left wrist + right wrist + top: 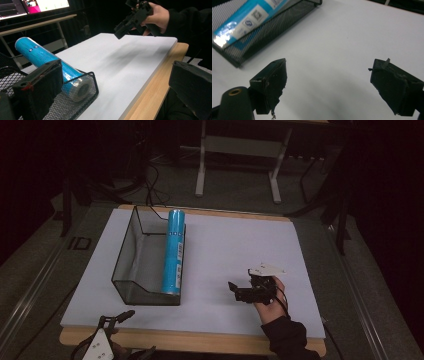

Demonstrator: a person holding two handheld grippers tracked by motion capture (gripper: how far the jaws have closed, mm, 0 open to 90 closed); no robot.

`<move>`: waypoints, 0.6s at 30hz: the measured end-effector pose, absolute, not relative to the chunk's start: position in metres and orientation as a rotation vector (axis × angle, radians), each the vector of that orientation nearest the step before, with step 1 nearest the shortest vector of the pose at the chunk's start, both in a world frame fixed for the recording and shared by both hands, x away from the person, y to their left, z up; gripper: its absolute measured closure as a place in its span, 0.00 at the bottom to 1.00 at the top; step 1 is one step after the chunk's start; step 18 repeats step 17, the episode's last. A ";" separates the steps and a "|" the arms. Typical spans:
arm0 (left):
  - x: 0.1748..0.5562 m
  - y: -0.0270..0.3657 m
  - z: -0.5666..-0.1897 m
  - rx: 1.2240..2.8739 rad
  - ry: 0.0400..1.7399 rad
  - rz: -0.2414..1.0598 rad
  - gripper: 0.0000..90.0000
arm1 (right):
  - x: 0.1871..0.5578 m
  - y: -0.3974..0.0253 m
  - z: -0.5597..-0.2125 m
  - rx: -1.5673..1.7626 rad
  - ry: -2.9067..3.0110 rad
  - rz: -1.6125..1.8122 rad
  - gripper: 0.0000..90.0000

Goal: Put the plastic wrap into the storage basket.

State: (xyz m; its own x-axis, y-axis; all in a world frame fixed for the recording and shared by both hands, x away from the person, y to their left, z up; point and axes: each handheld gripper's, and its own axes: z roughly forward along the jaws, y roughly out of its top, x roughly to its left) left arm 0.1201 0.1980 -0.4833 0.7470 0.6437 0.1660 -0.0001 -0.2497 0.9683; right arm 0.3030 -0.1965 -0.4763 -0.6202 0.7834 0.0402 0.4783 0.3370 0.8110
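Blue tube (174,251) lies in mesh tray (131,251); right claw (242,291) gapes nearby.

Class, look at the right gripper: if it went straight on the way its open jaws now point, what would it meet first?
Most likely the white table top: the right gripper tilts down at bare surface. The mesh tray holding the blue tube lies off to one side of that line, though depth is hard to judge.

Blue tube (174,252) – glossy, smooth wrap with printed labels, shiny glare at its end. Basket (131,251) – black wire mesh, matt. Table top (235,255) smooth matt white sheet, light wood edge (155,92) showing grain. Right gripper (328,85) pads matt black, worn, rough.
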 end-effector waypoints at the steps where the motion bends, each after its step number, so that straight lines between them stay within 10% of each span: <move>1: 0.120 0.198 -0.483 1.733 0.511 0.659 0.00 | 0.301 -0.198 -0.478 1.112 2.251 1.172 0.15; 18: 0.120 0.197 -0.484 1.742 0.508 0.652 0.00 | 0.302 -0.198 -0.495 1.049 2.254 1.122 0.15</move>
